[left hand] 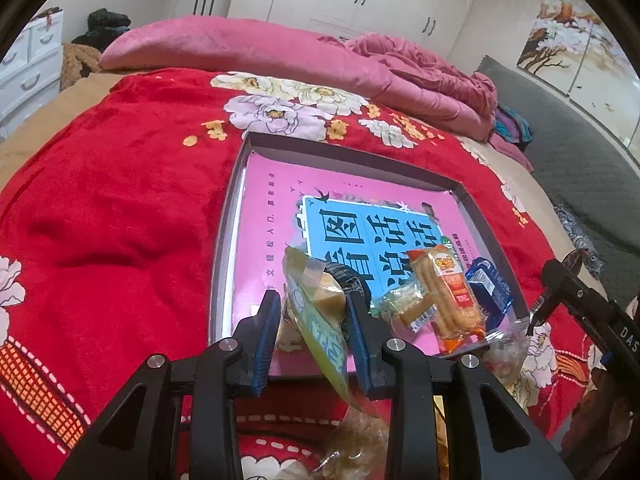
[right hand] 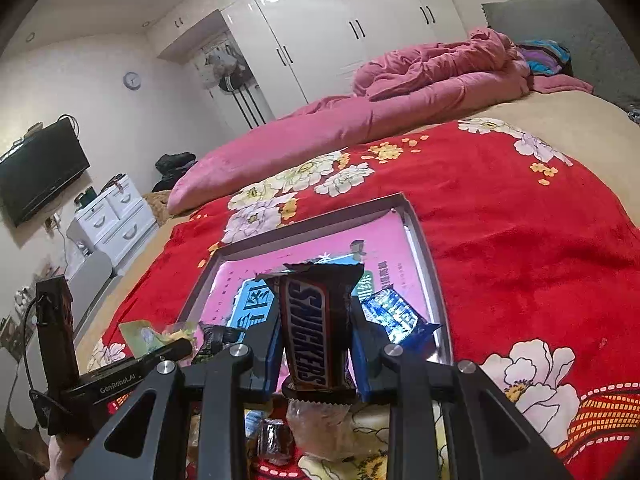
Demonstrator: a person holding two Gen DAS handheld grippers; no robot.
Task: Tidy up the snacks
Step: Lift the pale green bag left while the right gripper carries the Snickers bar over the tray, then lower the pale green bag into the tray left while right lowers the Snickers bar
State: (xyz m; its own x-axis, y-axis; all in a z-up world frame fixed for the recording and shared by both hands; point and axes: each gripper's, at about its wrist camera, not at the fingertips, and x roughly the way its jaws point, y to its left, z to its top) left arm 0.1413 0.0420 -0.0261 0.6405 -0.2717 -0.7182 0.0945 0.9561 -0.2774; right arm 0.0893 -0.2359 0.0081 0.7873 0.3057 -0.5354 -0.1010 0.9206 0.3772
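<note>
My left gripper (left hand: pixel 314 304) is shut on a green-yellow snack packet (left hand: pixel 320 320) with a beige pastry inside. It holds the packet tilted above the near edge of a grey-rimmed tray (left hand: pixel 228 240) that has a pink printed bottom. An orange packet of biscuit sticks (left hand: pixel 448 292), a small green packet (left hand: pixel 408 304) and a blue packet (left hand: pixel 490 288) lie in the tray's near right corner. My right gripper (right hand: pixel 316 316) is shut on an upright Snickers bar (right hand: pixel 312 332), just before the tray (right hand: pixel 424 248) and left of the blue packet (right hand: pixel 396 316).
The tray rests on a red flowered blanket (left hand: pixel 120 208) on a bed, with a pink duvet (left hand: pixel 248 48) behind. Loose wrapped snacks (right hand: pixel 320 428) lie on the blanket under the grippers. White drawers (right hand: pixel 116 216) and a TV (right hand: pixel 40 172) stand beyond the bed's left side.
</note>
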